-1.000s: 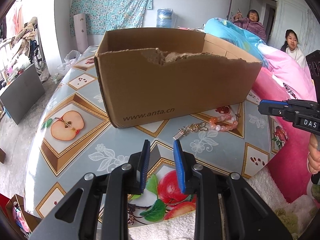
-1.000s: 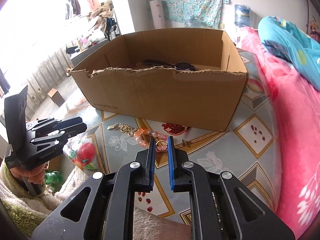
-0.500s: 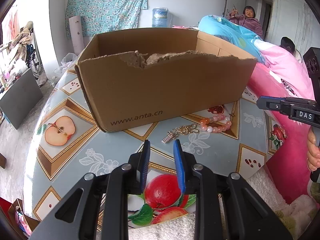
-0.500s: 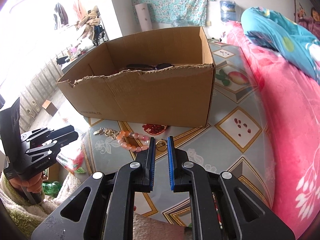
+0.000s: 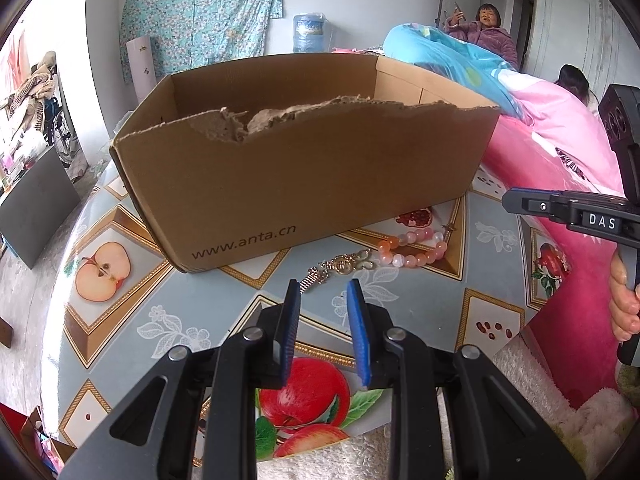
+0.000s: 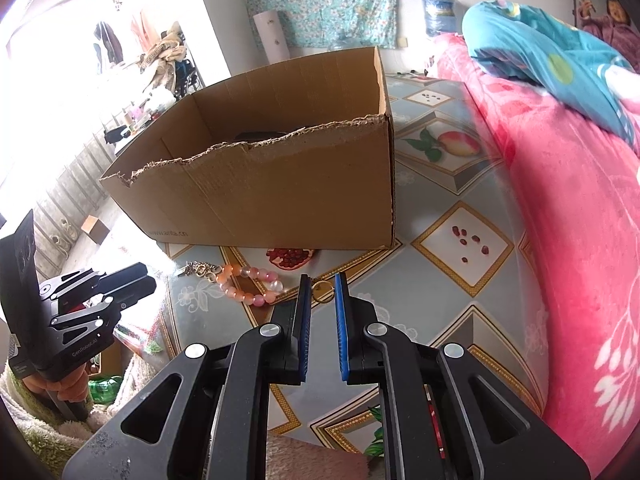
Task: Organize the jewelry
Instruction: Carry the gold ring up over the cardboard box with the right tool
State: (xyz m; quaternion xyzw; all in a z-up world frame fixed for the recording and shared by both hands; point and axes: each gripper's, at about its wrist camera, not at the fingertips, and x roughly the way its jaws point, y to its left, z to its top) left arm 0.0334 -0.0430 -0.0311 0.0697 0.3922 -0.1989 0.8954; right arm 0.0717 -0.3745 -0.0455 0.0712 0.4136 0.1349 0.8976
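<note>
Fruit-patterned oilcloth covers the table (image 5: 120, 320), with a floral cloth (image 5: 200, 8) hung on the far wall and a pink quilt (image 5: 560, 152) along the right side.

At the left of the right wrist view, a hand grips the left gripper (image 6: 136, 280), whose black body reads "GenRobot.AI". Seen from its own camera, the left gripper (image 5: 323, 292) has its blue pads standing a little apart with nothing between them, hovering over the oilcloth. A cardboard box (image 5: 304, 184) stands on the table beyond it, its near rim torn and "www.anta.cn" printed low on the front wall. Just in front of the box lies a gold chain piece (image 5: 340, 266), close ahead of the left pads and not touching them. Joined to it on the right is a bracelet of pink and orange beads (image 5: 412, 248).

Further right, the right gripper (image 5: 516, 202) enters side-on, labelled "DAS". From its own camera, the right gripper (image 6: 322, 284) shows a narrow gap between its pads, empty; a small gold ring (image 6: 323, 292) lies on the table just past the tips, with the beads to its left.
</note>
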